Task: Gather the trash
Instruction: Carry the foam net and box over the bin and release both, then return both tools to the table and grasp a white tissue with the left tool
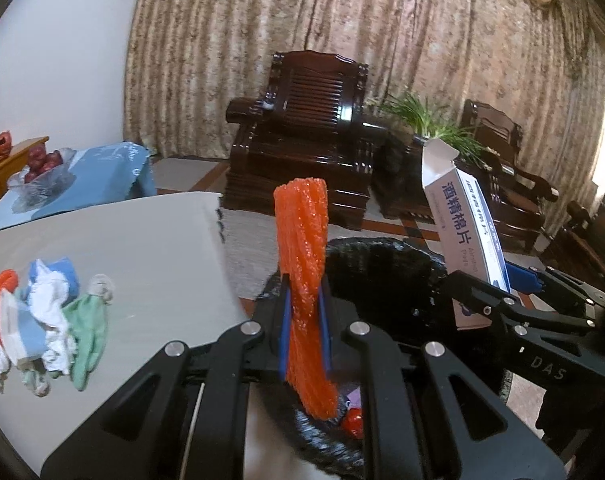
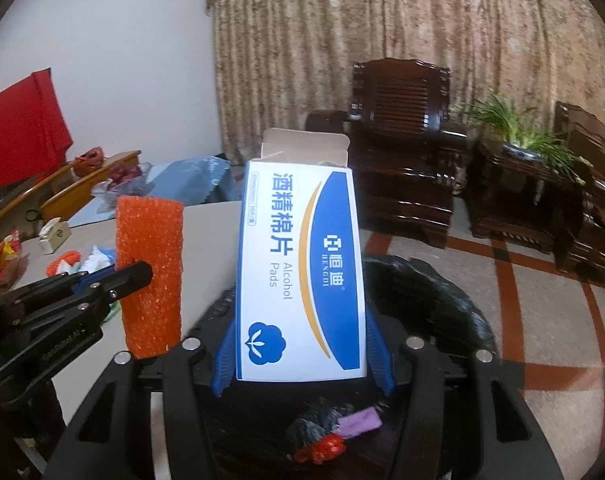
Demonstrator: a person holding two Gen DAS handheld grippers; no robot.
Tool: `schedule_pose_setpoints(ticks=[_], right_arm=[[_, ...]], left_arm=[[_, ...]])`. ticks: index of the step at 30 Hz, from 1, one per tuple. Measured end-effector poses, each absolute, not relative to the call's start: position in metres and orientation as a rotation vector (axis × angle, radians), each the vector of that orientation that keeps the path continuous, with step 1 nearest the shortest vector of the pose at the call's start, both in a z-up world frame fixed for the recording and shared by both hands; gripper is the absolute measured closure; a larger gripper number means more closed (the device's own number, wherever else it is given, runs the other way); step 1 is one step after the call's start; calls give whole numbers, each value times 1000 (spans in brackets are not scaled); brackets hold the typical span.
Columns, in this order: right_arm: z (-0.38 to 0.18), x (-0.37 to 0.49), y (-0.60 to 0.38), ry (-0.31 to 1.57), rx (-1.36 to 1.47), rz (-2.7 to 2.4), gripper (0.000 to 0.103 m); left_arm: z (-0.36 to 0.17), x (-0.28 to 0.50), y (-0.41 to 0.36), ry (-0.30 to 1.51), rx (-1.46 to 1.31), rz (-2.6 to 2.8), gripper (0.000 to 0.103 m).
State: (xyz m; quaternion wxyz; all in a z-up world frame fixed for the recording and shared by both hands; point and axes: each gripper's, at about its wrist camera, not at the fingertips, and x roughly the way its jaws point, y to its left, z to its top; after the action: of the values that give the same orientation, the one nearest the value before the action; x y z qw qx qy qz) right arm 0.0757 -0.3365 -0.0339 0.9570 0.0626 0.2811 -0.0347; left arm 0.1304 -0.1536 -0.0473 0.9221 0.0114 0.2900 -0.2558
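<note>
My left gripper [image 1: 304, 320] pinches an orange foam net [image 1: 302, 264] upright; my right gripper [image 2: 302, 344] clamps an alcohol-pad box [image 2: 298, 276], both over the black-lined bin [image 1: 382, 256]. More trash [image 1: 42, 316] lies on the grey table [image 1: 154, 248]; behind, dark wooden armchairs [image 1: 306, 136] and curtains [image 1: 342, 20].

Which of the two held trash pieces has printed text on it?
The alcohol pads box in the right gripper; the orange foam net in the left gripper is plain.
</note>
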Motion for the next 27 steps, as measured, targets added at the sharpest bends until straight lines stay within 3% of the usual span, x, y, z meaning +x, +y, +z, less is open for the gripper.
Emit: schedule_pose_setpoints(ticks=[16, 18, 19, 20, 24, 27], right_arm=[[-69, 65, -389, 651, 162, -188, 49], [-75, 66, -393, 667, 162, -202, 48], [-77, 66, -395, 671, 162, -209, 47], [-79, 65, -396, 675, 161, -218, 39], [-82, 59, -398, 669, 158, -253, 14], [-80, 55, -397, 646, 158, -276, 6]], left_arm=[[-79, 143, -221, 660, 67, -625, 91], [-84, 146, -226, 678, 71, -639, 81], [-86, 146, -226, 686, 70, -642, 58], [-88, 147, -225, 687, 62, -638, 41], [-91, 147, -216, 690, 58, -627, 31], [-86, 145, -203, 666, 54, -596, 20]])
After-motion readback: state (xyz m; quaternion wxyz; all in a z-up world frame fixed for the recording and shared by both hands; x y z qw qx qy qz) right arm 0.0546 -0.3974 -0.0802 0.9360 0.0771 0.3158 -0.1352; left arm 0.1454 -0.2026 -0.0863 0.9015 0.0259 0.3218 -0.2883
